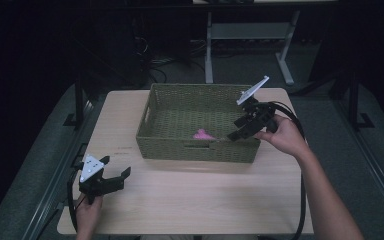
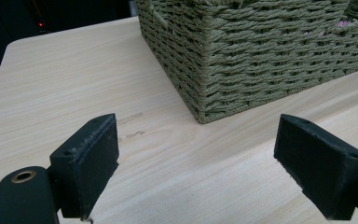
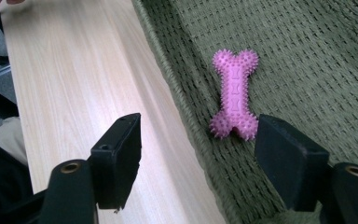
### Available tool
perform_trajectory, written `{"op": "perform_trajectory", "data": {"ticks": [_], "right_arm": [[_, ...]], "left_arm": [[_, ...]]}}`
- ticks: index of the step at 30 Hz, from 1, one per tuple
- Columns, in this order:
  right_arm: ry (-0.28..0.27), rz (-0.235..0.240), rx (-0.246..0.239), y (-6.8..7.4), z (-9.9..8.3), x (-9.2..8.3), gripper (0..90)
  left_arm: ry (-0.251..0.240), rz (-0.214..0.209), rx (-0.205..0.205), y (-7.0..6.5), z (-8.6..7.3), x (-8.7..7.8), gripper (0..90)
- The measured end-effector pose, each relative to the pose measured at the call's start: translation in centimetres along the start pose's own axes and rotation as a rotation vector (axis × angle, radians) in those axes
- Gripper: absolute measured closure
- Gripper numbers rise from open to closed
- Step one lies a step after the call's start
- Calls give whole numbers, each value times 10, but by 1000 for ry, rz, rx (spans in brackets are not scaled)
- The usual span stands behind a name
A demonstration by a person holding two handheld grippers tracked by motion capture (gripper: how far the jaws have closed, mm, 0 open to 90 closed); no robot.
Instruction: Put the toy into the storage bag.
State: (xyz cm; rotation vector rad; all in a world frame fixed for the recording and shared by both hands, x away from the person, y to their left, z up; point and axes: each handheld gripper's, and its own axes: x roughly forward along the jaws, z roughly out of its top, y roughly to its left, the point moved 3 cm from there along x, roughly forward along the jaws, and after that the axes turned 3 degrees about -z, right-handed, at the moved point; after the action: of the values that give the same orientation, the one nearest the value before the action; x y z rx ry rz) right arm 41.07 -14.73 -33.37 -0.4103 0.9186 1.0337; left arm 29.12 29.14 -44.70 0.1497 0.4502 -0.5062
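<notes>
Pale wood-grain table [image 1: 190, 200] fills the lower half of the high view. Lower left of the frame: left gripper [image 1: 111, 176] held low over the tabletop, jaws spread wide, nothing between them. In its own view the black pads [image 2: 91, 161] frame bare wood, with a corner of the olive-green woven rectangular basket [image 2: 242, 60] beyond. Centre frame, farther back: the basket [image 1: 155, 137] sits on the table. Pink spiky bone-shaped rubber toy [image 3: 234, 95] lies flat on the basket floor, near the front wall. Right of centre: right gripper [image 1: 241, 128] tilted down over the basket's right end, jaws apart, toy beyond the pads, untouched.
</notes>
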Motion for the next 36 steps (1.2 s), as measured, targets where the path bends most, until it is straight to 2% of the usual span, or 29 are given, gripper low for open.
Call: {"op": "perform_trajectory", "data": {"ticks": [19, 36], "right_arm": [[-41, -21, 19, 15, -38, -18, 302], [-66, -34, 54, 24, -79, -17, 297]], "left_arm": [[-1, -1, -2, -1, 0, 1, 133], [-2, 0, -2, -1, 0, 0, 133]]}}
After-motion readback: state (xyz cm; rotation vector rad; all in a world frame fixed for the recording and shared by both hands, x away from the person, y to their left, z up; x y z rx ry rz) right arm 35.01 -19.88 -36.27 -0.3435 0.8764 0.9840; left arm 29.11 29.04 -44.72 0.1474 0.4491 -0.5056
